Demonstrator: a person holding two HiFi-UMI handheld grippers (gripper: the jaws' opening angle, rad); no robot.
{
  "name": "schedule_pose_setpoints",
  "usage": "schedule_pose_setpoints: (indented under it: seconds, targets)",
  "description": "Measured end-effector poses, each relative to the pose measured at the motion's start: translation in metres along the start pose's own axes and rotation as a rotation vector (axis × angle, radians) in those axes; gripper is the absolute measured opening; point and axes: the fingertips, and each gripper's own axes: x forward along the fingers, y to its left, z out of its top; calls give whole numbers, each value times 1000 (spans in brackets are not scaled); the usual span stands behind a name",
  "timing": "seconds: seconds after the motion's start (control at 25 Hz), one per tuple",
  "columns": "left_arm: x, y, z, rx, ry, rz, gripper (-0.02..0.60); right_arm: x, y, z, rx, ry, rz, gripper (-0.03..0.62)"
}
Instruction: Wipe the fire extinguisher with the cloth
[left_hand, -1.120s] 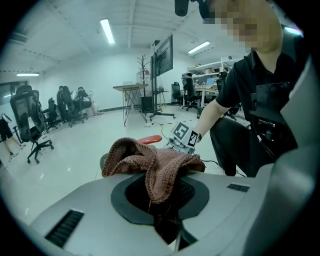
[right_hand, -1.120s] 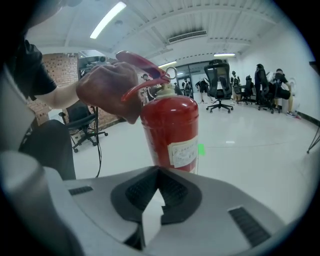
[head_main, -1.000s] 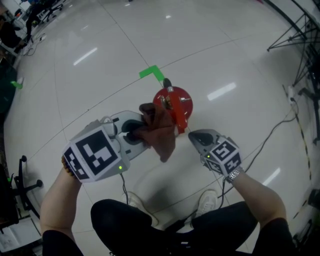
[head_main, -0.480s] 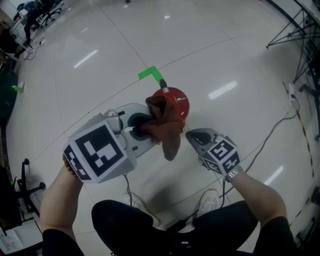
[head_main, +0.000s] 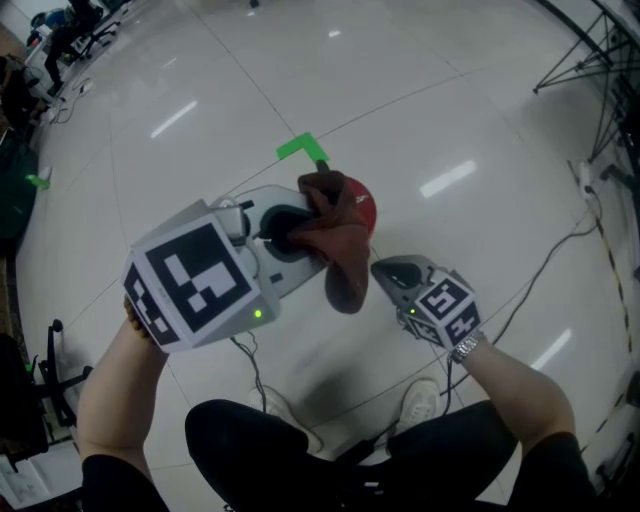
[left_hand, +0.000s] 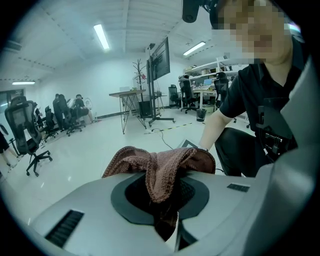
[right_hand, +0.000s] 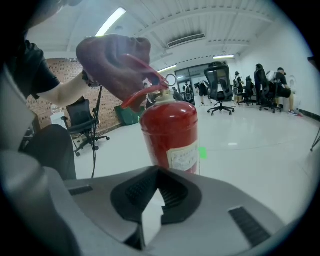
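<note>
My left claw (head_main: 292, 236) grips the cloth (head_main: 338, 240), which drapes over the top of the extinguisher (head_main: 363, 207). My right claw (head_main: 388, 274) is clenched empty just beside it.

One fire extinguisher (right_hand: 169, 132) — one cloth (head_main: 338, 238) — two tongs: left tongs (head_main: 292, 232), right tongs (head_main: 383, 272); one green tape mark (head_main: 300, 148).

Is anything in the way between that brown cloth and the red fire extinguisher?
Nothing visible. The left gripper is shut on the cloth, and the cloth is draped over the handle at the top of the fire extinguisher.
</note>
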Motion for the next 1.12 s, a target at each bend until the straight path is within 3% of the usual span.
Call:
schedule_pose_setpoints:
  seconds: [0.32, 1.12]
  targets:
    - [19, 12, -8, -63, 84, -55, 46, -1, -3, 3, 0, -13, 5, 23]
    - [37, 64, -21, -133, 265, 132, 46, -21, -44, -4, 2, 15, 27, 22]
